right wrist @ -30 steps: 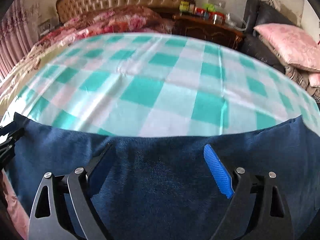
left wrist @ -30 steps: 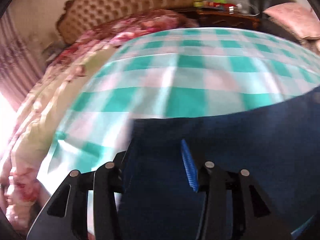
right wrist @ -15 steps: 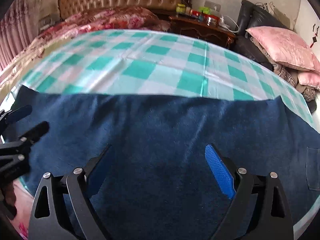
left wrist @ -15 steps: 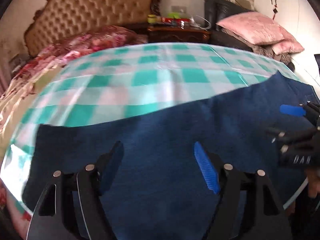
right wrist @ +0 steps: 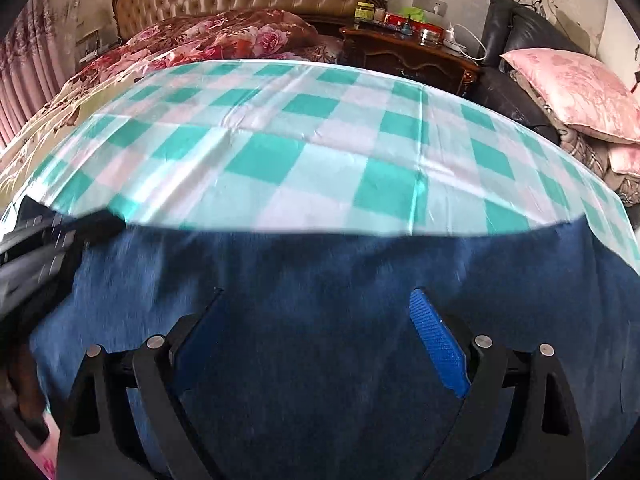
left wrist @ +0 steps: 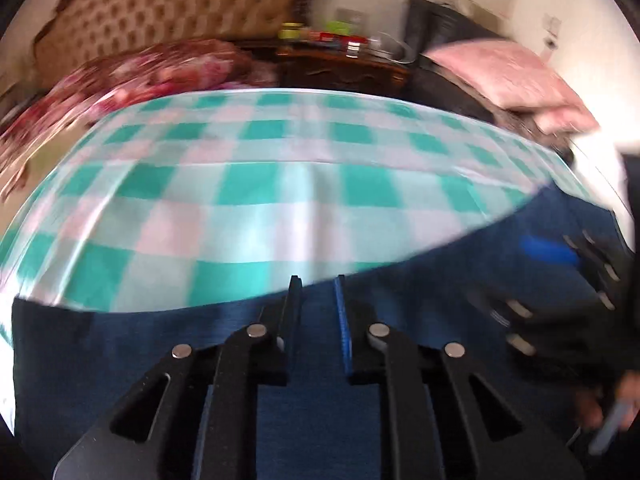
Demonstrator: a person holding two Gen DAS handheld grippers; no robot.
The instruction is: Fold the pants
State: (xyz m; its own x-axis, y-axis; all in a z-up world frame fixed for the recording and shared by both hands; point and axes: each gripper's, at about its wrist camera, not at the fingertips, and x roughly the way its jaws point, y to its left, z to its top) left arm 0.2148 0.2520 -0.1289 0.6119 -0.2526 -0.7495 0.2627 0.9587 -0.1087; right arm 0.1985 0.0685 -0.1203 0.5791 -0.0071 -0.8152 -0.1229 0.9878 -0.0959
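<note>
**On the checked cloth: one pinch, one spread gripper**

Under both grippers lie the dark blue pants [right wrist: 328, 272], flat on the checked cloth [right wrist: 304, 152], their far edge just ahead of the fingertips. The left gripper [left wrist: 317, 284] has its jaws nearly together at that far edge; whether cloth sits between them I cannot tell, since the view is blurred. The right gripper [right wrist: 316, 316] is spread wide above the pants, grasping nothing. The risk, as I judge it: if only the left side lifts, the edge would come up skewed and drag the slick cloth into wrinkles, spoiling the fold.
</note>
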